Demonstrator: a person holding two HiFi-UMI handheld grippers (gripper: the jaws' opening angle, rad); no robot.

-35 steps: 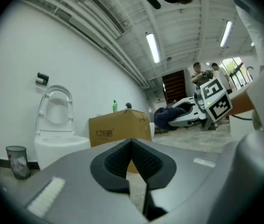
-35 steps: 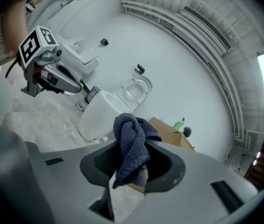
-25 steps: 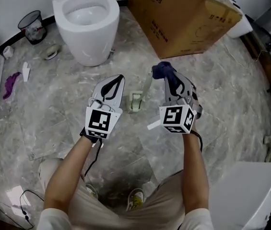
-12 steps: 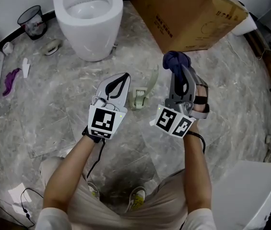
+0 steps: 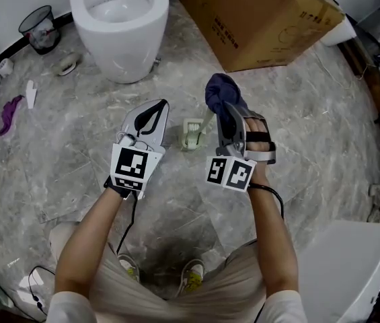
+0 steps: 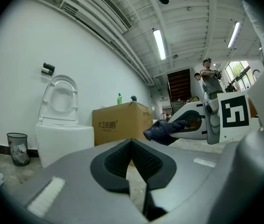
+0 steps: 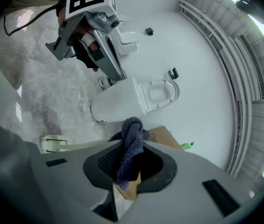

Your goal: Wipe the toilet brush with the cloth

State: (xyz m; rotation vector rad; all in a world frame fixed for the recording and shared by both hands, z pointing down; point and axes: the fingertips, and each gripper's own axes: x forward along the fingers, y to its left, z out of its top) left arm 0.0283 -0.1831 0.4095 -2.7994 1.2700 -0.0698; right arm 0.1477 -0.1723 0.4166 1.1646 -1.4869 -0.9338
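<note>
Right claw (image 5: 226,110) is clamped on a crumpled dark blue cloth (image 5: 219,91), just right of frame centre. Left claw (image 5: 156,108) is closed and empty. Between them, the pale green plastic toilet brush (image 5: 192,137) sits on the grey marble floor (image 5: 75,147).

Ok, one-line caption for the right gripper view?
Right hand-held gripper shut on a dark blue cloth, toilet beyond.

The cloth (image 5: 220,94) is dark blue, matt, with a soft ribbed weave. The left claw (image 5: 157,110) has a smooth grey plastic shell and black, finely ridged pads (image 6: 117,160). The toilet (image 5: 126,52) is glossy white ceramic, the box (image 5: 263,25) matt brown cardboard, the floor (image 5: 75,140) polished grey marbled stone. The toilet brush (image 5: 191,136) looks like pale plastic.
</note>
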